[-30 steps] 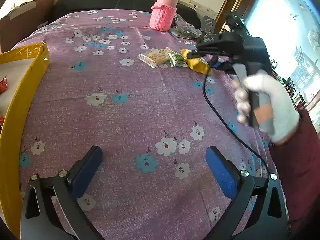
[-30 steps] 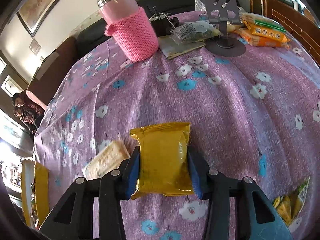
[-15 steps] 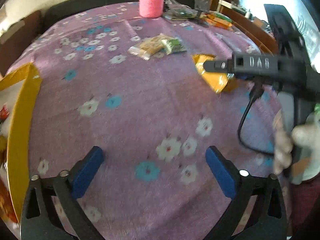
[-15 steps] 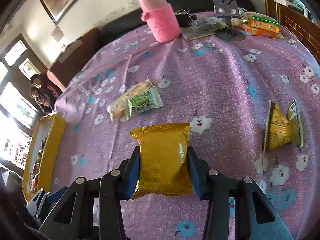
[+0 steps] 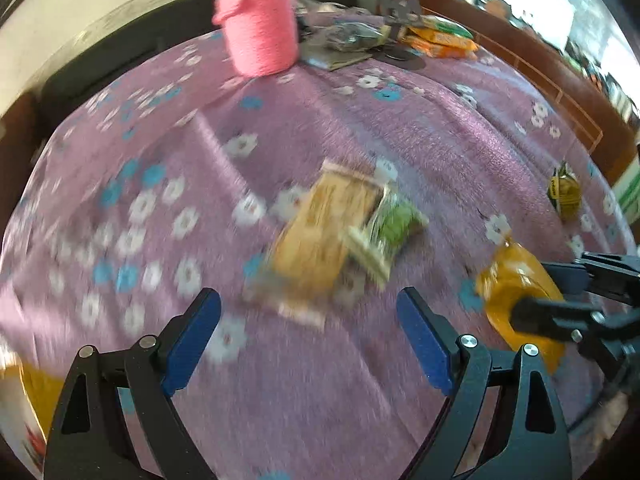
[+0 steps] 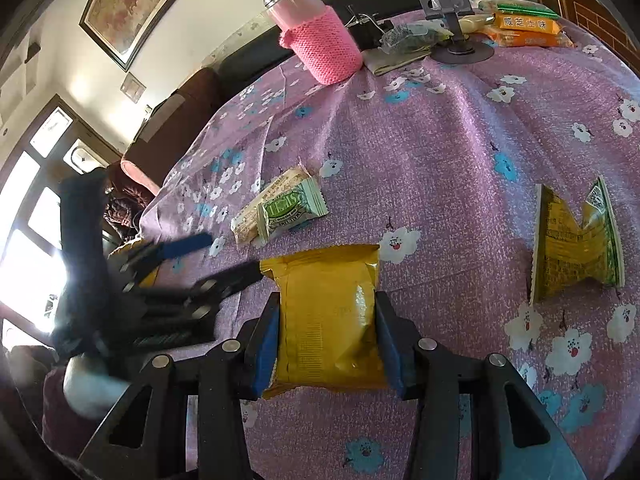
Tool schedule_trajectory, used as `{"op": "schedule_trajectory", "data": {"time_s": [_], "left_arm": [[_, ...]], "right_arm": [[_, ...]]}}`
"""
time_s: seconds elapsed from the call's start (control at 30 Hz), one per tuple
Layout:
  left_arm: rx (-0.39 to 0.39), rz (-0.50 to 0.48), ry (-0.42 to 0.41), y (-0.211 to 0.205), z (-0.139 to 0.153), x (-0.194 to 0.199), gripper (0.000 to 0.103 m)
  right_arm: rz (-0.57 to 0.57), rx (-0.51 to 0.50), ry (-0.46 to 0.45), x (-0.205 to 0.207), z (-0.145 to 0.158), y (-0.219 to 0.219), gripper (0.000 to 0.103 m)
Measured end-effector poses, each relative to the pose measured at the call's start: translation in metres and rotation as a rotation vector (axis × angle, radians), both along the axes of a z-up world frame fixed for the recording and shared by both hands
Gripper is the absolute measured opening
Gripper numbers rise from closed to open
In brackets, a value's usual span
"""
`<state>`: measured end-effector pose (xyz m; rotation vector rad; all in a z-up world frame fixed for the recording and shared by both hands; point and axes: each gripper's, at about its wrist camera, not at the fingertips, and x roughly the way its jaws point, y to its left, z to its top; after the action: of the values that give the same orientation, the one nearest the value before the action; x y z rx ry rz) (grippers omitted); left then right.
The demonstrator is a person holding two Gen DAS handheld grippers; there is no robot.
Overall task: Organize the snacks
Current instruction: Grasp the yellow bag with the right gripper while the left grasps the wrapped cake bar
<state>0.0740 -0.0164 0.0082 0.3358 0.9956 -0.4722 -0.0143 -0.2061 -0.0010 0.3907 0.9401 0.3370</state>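
Observation:
My right gripper (image 6: 326, 346) is shut on a yellow snack packet (image 6: 330, 312) and holds it above the purple flowered cloth; the packet also shows in the left wrist view (image 5: 520, 300). My left gripper (image 5: 308, 340) is open and empty, just short of a tan cracker packet (image 5: 320, 236) and a green-and-white packet (image 5: 388, 236) that overlap on the cloth. Both also show in the right wrist view, the cracker packet (image 6: 272, 200) under the green one (image 6: 290, 208). A yellow-green crumpled packet (image 6: 576, 248) lies to the right.
A pink knit-sleeved bottle (image 6: 316, 36) stands at the back, beside a grey phone stand (image 6: 448, 4), orange packets (image 6: 524, 28) and a dark bag (image 6: 408, 36). A yellow box corner (image 5: 36, 396) sits at the lower left. The table edge runs along the right.
My left gripper has swung right and forward, close up to the cracker and green packets, and its view is blurred. My right gripper has drawn back, still holding the yellow packet.

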Motion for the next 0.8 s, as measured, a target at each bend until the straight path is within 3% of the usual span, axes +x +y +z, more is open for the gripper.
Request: {"op": "schedule_trajectory", "data": {"time_s": [0.23,0.3,0.33,0.37,0.4,0.8], "left_arm": [[-0.033,-0.101,0.031,-0.013,0.0,0.02,0.09],[-0.037,-0.105,0.025,-0.012,0.0,0.017,0.083],[-0.044,-0.11,0.021,-0.012,0.003,0.014,0.066],[-0.047,-0.111,0.023,-0.012,0.005,0.013,0.041],[-0.048,-0.105,0.03,-0.01,0.009,0.01,0.031],[-0.048,-0.058,0.076,0.025,0.011,-0.058,0.033]], "right_arm": [[0.004,0.012,0.005,0.002,0.0,-0.002,0.046],[0.004,0.014,0.004,0.002,0.0,-0.002,0.046],[0.003,0.014,0.004,0.002,0.0,-0.002,0.046],[0.003,0.014,0.003,0.001,0.0,-0.002,0.046],[0.002,0.014,0.001,0.002,0.0,-0.002,0.046],[-0.004,0.008,-0.004,0.001,-0.001,-0.001,0.046]]}}
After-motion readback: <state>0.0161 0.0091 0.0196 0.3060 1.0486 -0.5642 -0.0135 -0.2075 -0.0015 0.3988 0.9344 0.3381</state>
